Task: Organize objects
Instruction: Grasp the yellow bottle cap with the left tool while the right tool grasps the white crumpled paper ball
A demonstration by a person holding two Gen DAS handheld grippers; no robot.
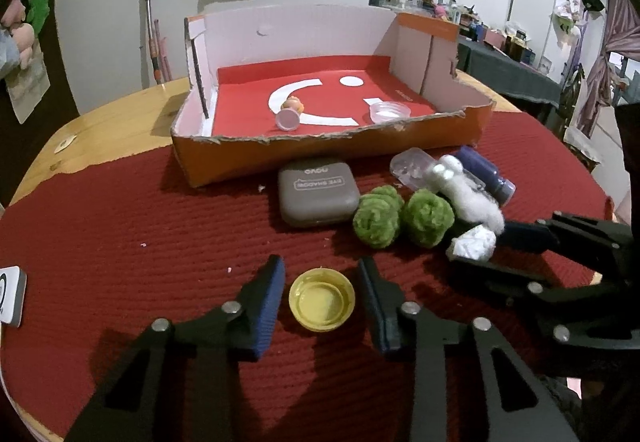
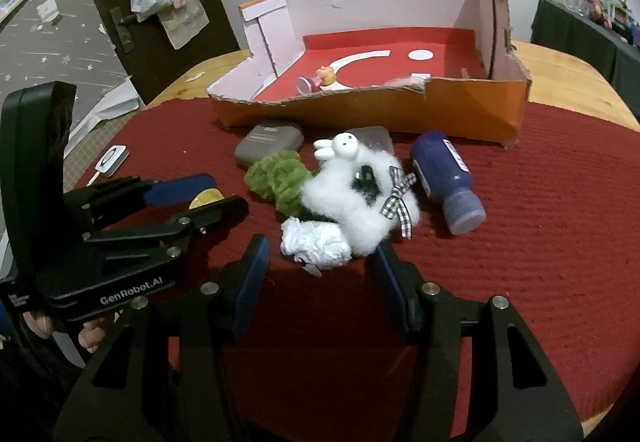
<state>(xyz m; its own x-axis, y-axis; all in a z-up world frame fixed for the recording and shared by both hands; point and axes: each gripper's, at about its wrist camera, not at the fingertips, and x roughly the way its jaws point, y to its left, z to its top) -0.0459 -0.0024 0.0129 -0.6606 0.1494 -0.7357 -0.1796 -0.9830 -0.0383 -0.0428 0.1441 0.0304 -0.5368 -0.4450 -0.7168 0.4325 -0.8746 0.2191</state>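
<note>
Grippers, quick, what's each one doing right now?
Left gripper: open around the yellow cap, not gripping.
Right gripper: open around the crumpled white wad.

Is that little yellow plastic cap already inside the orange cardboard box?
No, the yellow plastic cap lies on the red mat, in front of the orange cardboard box.

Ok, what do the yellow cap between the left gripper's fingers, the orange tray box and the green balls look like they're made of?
Yellow cap: likely plastic, smooth with a slight sheen and a moulded rim. Orange box: cardboard, with a torn, ragged front edge showing a brown core; printed orange outside, white inside. Green balls: a fuzzy, tufted fibre, perhaps yarn or chenille; matte, no shine.
</note>
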